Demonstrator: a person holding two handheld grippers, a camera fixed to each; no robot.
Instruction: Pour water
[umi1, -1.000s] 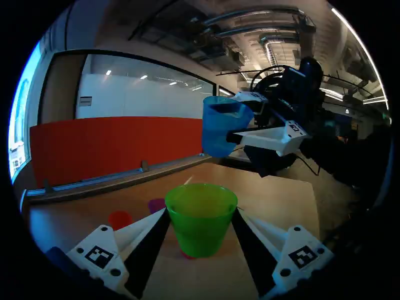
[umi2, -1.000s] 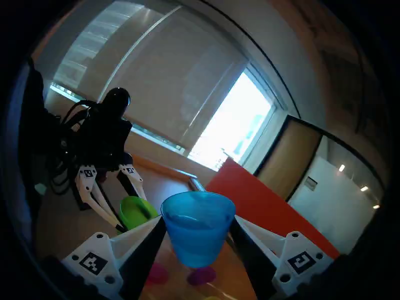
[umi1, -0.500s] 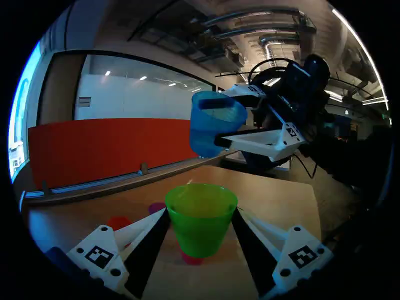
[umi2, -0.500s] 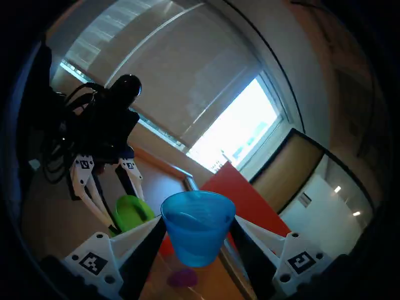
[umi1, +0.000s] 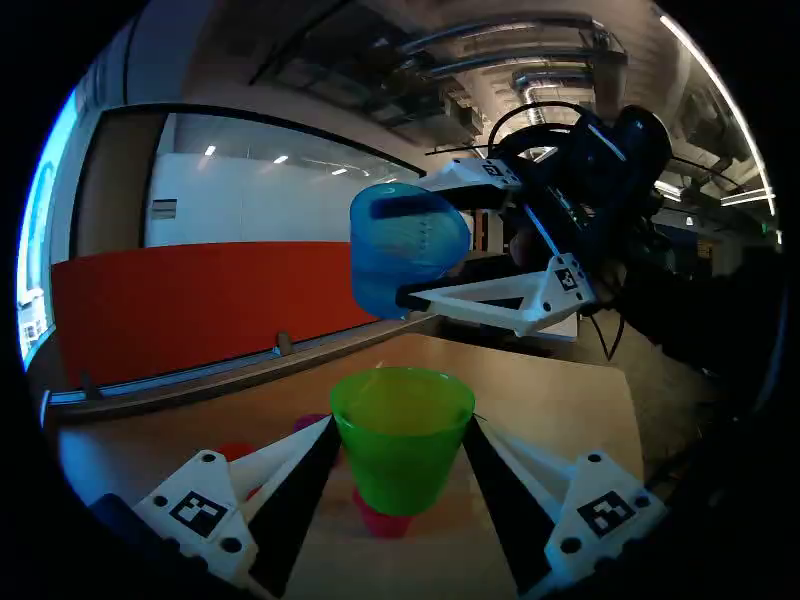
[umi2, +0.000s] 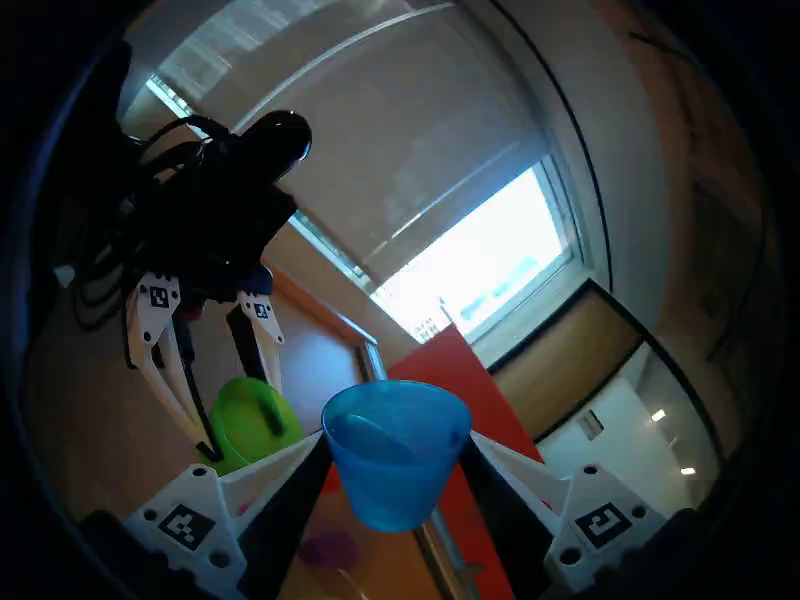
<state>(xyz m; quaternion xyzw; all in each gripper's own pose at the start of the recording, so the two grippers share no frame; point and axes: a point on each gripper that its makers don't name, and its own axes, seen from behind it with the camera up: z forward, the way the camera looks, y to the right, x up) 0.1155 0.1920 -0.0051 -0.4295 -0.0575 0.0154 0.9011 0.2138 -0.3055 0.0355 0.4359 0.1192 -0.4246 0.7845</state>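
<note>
In the left gripper view, my left gripper (umi1: 402, 445) is shut on a green cup (umi1: 402, 435) held upright above the wooden table (umi1: 560, 400). Above it and slightly left hangs a blue cup (umi1: 400, 245), tilted toward the green cup, with my right gripper (umi1: 440, 235) shut on it. In the right gripper view the blue cup (umi2: 395, 465) sits between my right gripper's (umi2: 395, 470) fingers with water pooled to one side inside. Lower left there, the left gripper (umi2: 215, 415) holds the green cup (umi2: 250, 420).
A red partition panel (umi1: 200, 300) runs along the table's far edge. Small pink (umi1: 385, 520), red (umi1: 232, 452) and purple (umi2: 330, 550) cups stand on the tabletop below. A person's dark sleeve (umi1: 690, 310) is behind the right gripper. A bright window (umi2: 480, 260) is beyond.
The blue cup has moved left and closer over the green cup and has tilted further over the last second. The green cup has stayed nearly still.
</note>
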